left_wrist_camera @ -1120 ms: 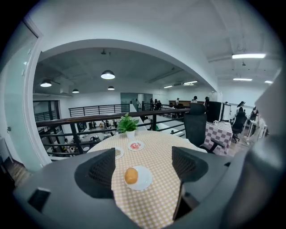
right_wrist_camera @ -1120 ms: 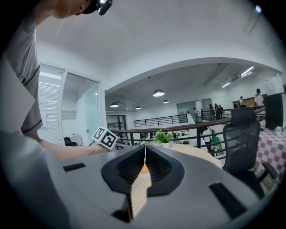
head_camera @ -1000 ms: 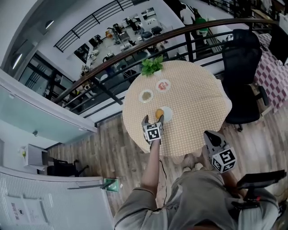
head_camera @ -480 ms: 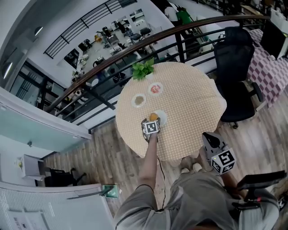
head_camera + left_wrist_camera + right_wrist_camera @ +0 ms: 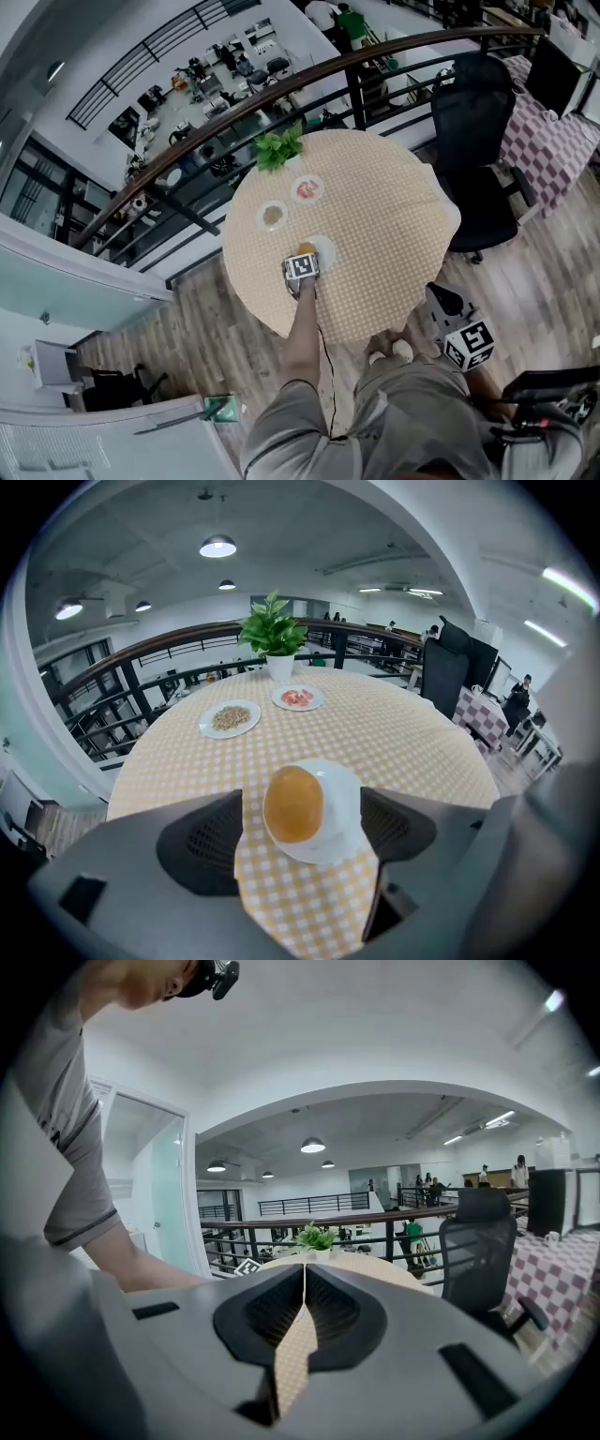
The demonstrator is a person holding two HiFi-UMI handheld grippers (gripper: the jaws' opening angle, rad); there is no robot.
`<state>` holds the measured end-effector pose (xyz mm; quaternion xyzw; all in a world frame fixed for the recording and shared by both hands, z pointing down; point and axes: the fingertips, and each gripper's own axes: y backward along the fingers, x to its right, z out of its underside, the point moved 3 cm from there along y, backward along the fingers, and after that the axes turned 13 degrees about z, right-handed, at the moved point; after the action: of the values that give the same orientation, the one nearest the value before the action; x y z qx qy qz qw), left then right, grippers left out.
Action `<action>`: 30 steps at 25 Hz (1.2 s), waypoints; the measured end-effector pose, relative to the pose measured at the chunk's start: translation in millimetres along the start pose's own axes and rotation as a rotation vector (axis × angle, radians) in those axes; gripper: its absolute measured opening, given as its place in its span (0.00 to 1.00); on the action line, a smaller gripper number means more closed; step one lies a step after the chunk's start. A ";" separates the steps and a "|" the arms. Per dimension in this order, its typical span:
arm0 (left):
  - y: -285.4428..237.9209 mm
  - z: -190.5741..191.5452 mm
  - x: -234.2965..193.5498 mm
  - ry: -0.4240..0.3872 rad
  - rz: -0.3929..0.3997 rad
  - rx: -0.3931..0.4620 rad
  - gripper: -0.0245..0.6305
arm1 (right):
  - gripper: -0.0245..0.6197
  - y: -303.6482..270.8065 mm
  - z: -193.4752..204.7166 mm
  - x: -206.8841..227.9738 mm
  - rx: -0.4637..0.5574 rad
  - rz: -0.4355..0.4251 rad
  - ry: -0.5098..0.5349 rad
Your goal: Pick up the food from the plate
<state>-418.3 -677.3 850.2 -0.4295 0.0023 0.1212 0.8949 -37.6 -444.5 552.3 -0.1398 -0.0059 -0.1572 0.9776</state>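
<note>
The bun (image 5: 293, 803) was found ungrasped on its plate (image 5: 349, 789) between the widely parted jaws of the left gripper (image 5: 300, 832), and nothing was held in the closed jaws of the right gripper (image 5: 302, 1309).

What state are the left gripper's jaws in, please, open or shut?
Open: the left gripper has its jaws apart, one either side of the orange food on its white plate.

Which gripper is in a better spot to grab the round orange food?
Left. The left hand-held gripper hangs open around the round orange food on its white plate; the right hand-held gripper is shut, off the table.
</note>
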 end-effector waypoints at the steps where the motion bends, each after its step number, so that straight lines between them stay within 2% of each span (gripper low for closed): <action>1: -5.6 1.3 -1.9 0.002 0.004 -0.007 0.66 | 0.06 -0.4 0.8 1.7 -0.007 0.011 0.001; 6: -42.1 17.0 3.0 0.036 0.090 -0.110 0.66 | 0.06 -3.6 6.2 8.6 -0.039 0.056 0.000; 13: -79.1 31.8 -3.5 0.040 0.100 -0.201 0.66 | 0.06 -7.5 8.3 6.6 -0.066 0.089 0.010; 16: -89.1 43.1 -7.7 0.066 0.097 -0.237 0.66 | 0.06 -5.4 6.8 6.0 -0.073 0.098 0.017; 19: -92.5 44.8 -11.8 0.087 0.091 -0.239 0.66 | 0.06 -7.0 5.2 5.8 -0.077 0.105 0.024; 24: -96.1 43.6 -12.7 0.075 0.107 -0.244 0.66 | 0.06 -15.7 9.2 5.9 -0.083 0.106 0.021; 25: -95.8 44.0 -11.2 0.064 0.117 -0.255 0.64 | 0.06 -16.7 9.7 5.2 -0.084 0.103 0.021; 26: -95.1 44.3 -8.8 0.046 0.128 -0.273 0.59 | 0.06 -17.3 10.0 4.4 -0.084 0.098 0.020; 30: -92.0 45.0 -5.7 0.034 0.145 -0.311 0.59 | 0.06 -19.3 7.6 -1.5 -0.085 0.079 0.023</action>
<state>-408.2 -699.3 949.9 -0.5633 0.0296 0.1770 0.8065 -44.7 -459.5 564.7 -0.1796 0.0173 -0.1203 0.9762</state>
